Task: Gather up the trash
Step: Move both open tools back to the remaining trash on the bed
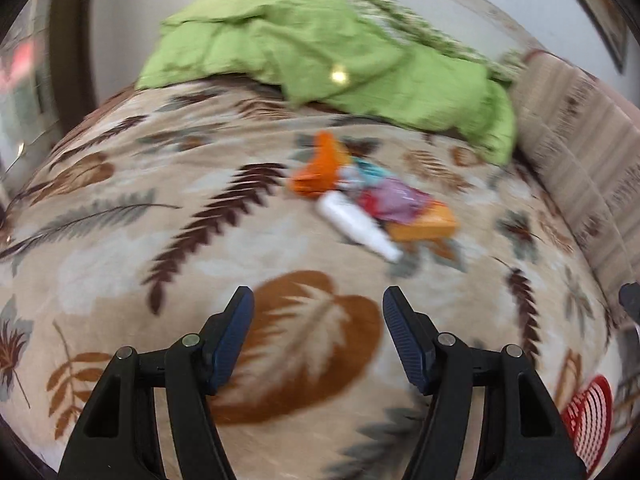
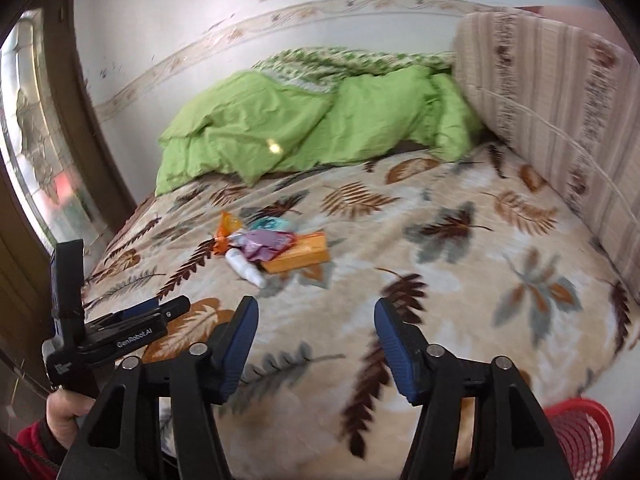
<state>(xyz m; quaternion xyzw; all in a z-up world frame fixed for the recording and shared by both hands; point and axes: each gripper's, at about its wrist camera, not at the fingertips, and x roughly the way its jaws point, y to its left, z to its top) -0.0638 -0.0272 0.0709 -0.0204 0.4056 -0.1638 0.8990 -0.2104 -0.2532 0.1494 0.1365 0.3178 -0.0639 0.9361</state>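
Left wrist view looks down over a bed covered by a leaf-patterned blanket (image 1: pixel 120 240), with the left gripper (image 1: pixel 318 308) hanging above it, its blue-padded jaws standing well apart and nothing between them. Ahead of the fingertips, near the middle of the blanket, lies a small pile of trash (image 1: pixel 372 200): an orange wrapper (image 1: pixel 320 168) at the far left, a white bottle (image 1: pixel 356 224) lying on its side nearest the gripper, a purple wrapper (image 1: pixel 396 196) and an orange box (image 1: pixel 424 224) to the right, all touching or overlapping. Beyond the pile a crumpled green duvet (image 1: pixel 320 48) is heaped against the wall, and a red mesh basket (image 1: pixel 592 420) shows at the lower right edge. Right wrist view shows the right gripper (image 2: pixel 316 316) also over the blanket, jaws parted and empty. The same trash pile sits ahead and to the left of it, the white bottle closest. At lower left the other gripper appears, held by a hand (image 2: pixel 64 412) with a red sleeve. A striped cushion (image 2: pixel 560 112) stands along the right side of the bed, and the red basket is at the bottom right corner.
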